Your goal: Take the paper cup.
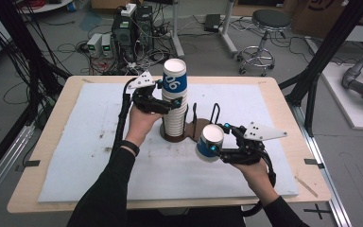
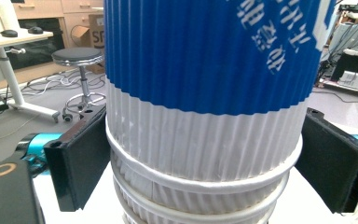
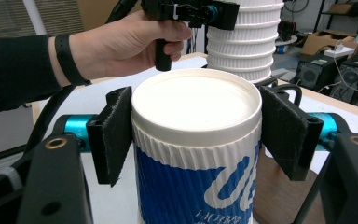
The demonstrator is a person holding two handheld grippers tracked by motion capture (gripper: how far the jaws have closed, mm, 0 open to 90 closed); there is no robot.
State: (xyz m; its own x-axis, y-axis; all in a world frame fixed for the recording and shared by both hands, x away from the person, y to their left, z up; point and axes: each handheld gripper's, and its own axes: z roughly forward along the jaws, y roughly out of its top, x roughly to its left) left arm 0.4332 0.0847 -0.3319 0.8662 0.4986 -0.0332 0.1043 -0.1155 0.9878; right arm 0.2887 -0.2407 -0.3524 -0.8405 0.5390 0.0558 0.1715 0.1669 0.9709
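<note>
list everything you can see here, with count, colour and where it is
stack of paper cups: one stack, count unclear, white with a blue top cup, upside down at mat centre
single paper cup: 1, blue and white, in the right hand-held gripper, right of the stack
holder base: 1, dark brown with black wire loops, under the stack
mat: 1, pale grey, over the tabletop
table: 1, light wood
stool: 1, black seat, floor beyond the table
left hand-held gripper: 1, black, pads either side of the stack
right hand-held gripper: 1, black, shut on the single cup
hands: 2, black sleeves, from the near edge
</note>
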